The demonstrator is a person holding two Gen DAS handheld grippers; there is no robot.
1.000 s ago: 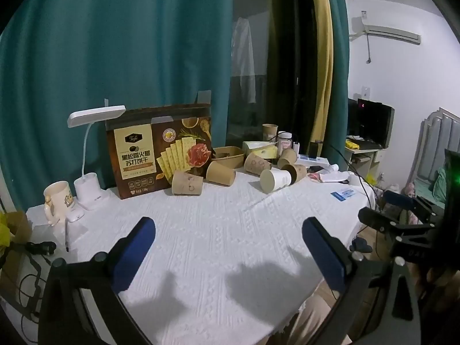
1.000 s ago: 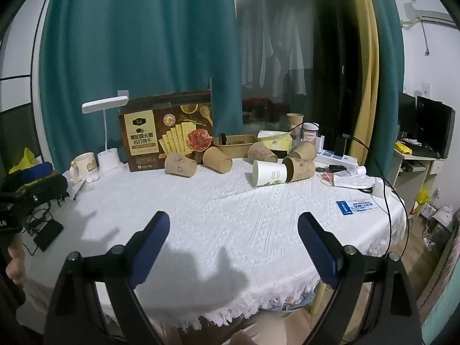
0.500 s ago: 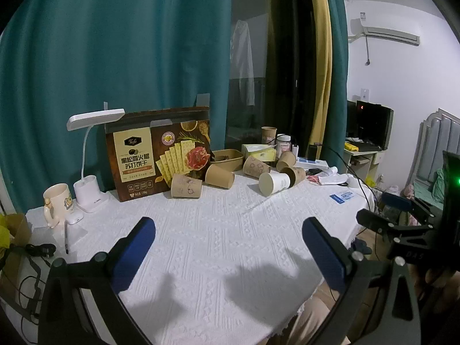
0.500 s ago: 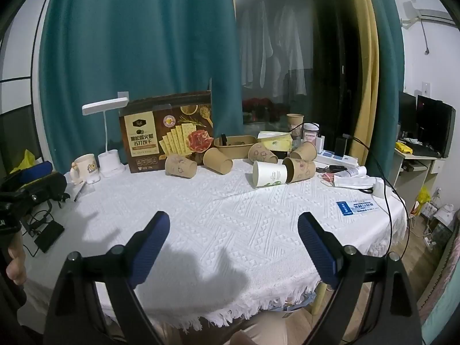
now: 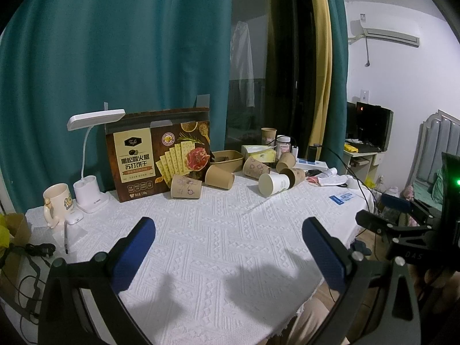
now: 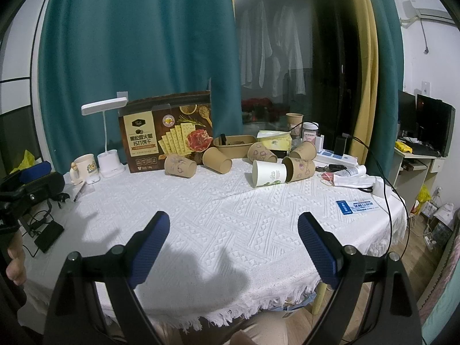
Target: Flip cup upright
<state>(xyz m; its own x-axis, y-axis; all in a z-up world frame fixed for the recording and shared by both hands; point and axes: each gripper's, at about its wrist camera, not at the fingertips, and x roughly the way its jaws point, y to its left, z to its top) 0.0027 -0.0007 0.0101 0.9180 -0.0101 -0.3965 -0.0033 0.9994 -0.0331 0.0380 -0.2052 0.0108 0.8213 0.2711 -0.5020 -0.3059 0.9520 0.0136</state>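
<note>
A: Left to right across the far side of the round table under its white textured cloth (image 6: pixel 230 218): a cream ceramic mug (image 6: pixel 84 166), a white desk lamp (image 6: pixel 107 143), then the brown cardboard cracker box (image 6: pixel 165 132) standing upright.

B: And the cups?

A: All on their sides in front of the box. First a brown paper cup with a flower print (image 6: pixel 180 166), just right of it a plain brown paper cup (image 6: pixel 217 160), then a white paper cup with a green leaf print (image 6: pixel 268 174) with its base toward us. Its mouth end touches another printed brown cup (image 6: pixel 300 169), and two more lie behind.

B: Which one gets flipped?

A: Can't tell yet. The flower-print cup is nearest the left gripper (image 5: pixel 228 251), the white one nearer the right gripper (image 6: pixel 233 245).

B: Tongs?

A: Both pairs spread wide with nothing between them, hovering over bare cloth near the table's front edge, well apart from every cup.

B: How will a cup behave?

A: Judging by the look, very light and thin-walled, so it would roll or skid at a nudge and crumple if squeezed hard. I'd pinch gently across the wall toward the stiffer rolled rim, then turn the mouth up.
</note>
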